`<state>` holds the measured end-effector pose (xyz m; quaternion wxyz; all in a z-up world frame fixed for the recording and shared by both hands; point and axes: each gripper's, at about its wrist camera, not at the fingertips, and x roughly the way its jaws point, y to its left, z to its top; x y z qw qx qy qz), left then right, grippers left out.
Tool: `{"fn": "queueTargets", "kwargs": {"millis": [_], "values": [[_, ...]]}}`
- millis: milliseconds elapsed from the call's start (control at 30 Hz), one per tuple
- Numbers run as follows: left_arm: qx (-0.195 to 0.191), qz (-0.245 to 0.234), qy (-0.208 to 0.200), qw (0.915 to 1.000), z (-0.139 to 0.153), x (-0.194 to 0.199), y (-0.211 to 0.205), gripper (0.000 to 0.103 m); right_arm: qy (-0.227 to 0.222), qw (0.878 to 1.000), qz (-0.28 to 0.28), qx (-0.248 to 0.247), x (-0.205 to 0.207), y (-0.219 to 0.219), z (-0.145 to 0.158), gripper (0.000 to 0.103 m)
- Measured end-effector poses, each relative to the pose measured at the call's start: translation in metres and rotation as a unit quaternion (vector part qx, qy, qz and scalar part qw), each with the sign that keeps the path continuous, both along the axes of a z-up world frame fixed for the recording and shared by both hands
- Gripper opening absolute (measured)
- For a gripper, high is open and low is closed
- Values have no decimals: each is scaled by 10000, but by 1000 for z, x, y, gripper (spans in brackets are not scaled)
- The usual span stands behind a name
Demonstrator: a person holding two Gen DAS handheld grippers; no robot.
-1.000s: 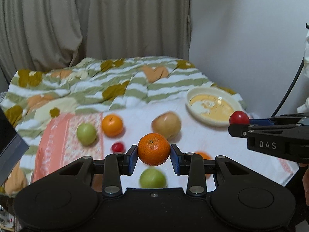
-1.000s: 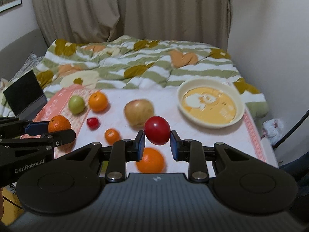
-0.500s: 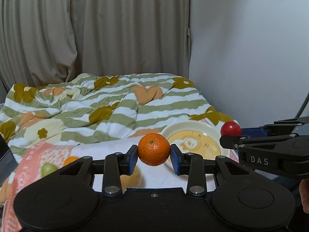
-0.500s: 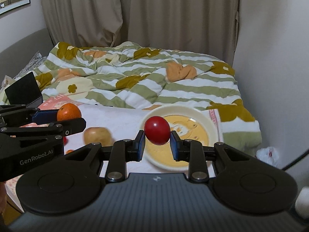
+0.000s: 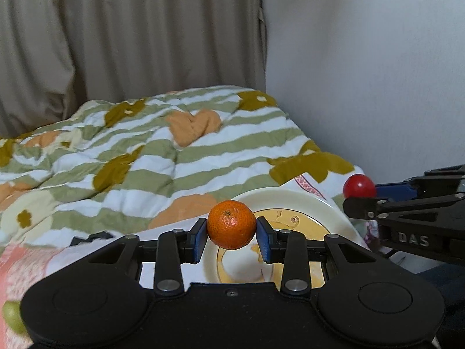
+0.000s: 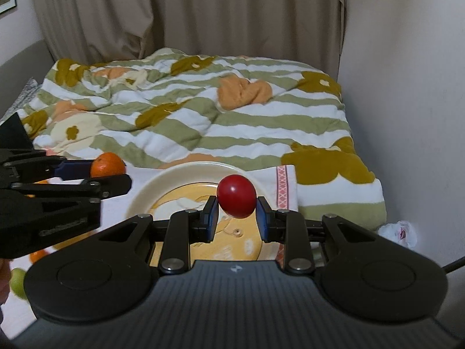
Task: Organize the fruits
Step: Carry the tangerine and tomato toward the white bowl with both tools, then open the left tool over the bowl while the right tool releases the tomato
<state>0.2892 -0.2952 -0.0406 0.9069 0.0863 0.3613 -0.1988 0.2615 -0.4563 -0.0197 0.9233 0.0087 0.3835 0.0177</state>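
- Fruit rides above the cream, yellow-centred round plate [image 5: 293, 203]: left hand-held gripper [image 5: 231, 237] clamps a small orange mandarin [image 5: 231, 224].
- Right hand-held gripper [image 6: 237, 215] clamps a smooth red round fruit [image 6: 237, 195].

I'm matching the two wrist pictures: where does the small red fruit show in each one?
Left wrist view: the red fruit sits at the far right edge, clamped at the tip of the right gripper, right of the plate.
Right wrist view: it is at the centre, between the blue fingers, in front of the plate.
Shared landmark: the cream plate.
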Motion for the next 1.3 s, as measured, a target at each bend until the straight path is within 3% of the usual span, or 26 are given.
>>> {"fn": "queueTargets", "kwargs": {"millis": [233, 600, 633, 700, 767, 800, 1067, 1300], "values": [[204, -257, 309, 9990, -37, 43, -21, 40, 245, 9995, -158, 75, 28, -9, -26, 43], [363, -614, 580, 9958, -64, 64, -36, 40, 387, 9985, -357, 123, 41, -18, -36, 43], [368, -634, 568, 9957, -63, 63, -37, 42, 385, 9985, -378, 123, 41, -19, -35, 43], [328, -668, 475, 9961, -58, 61, -35, 71, 367, 9984, -417, 132, 41, -22, -32, 43], [291, -681, 311, 9968, -51, 56, -32, 91, 325, 9984, -447, 127, 41, -25, -28, 43], [344, -662, 203, 9970, -47, 53, -30, 94, 302, 9984, -451, 145, 41, -26, -26, 43], [450, -342, 314, 9979, -28, 40, -2, 96, 287, 9993, -177, 164, 44, -25, -19, 43], [387, 28, 448, 9982, -22, 31, 25, 97, 462, 9984, 278, 169, 58, -7, -35, 43]]}}
